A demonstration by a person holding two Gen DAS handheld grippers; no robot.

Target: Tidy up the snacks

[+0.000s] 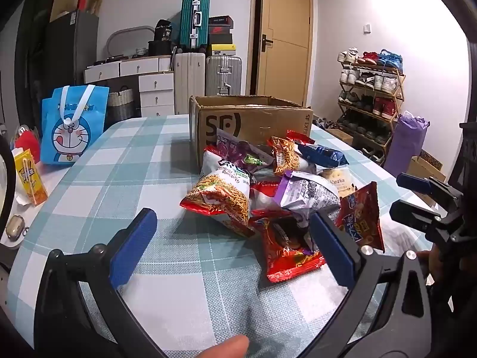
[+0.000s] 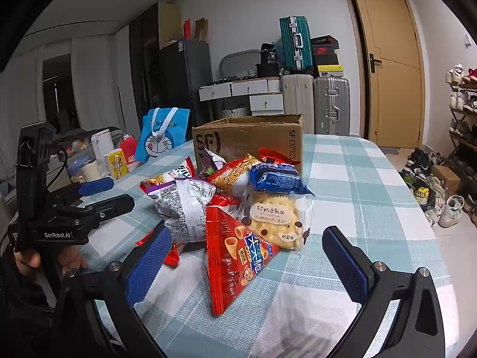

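My right view alone shows the cracker pack (image 2: 278,222) and fridge (image 2: 184,71); my left view alone shows the whole shoe rack (image 1: 371,101). The open cardboard box (image 1: 253,119) stands on the checked surface (image 1: 125,161), the crinkled snack packets (image 1: 268,191) heaped just before it. Left gripper (image 1: 232,247) and right gripper (image 2: 247,264): jaws wide apart, empty

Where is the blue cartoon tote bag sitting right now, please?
The tote bag stands upright at the table's far left edge in both wrist views, left of the cardboard box, with a yellow carton nearer the camera.
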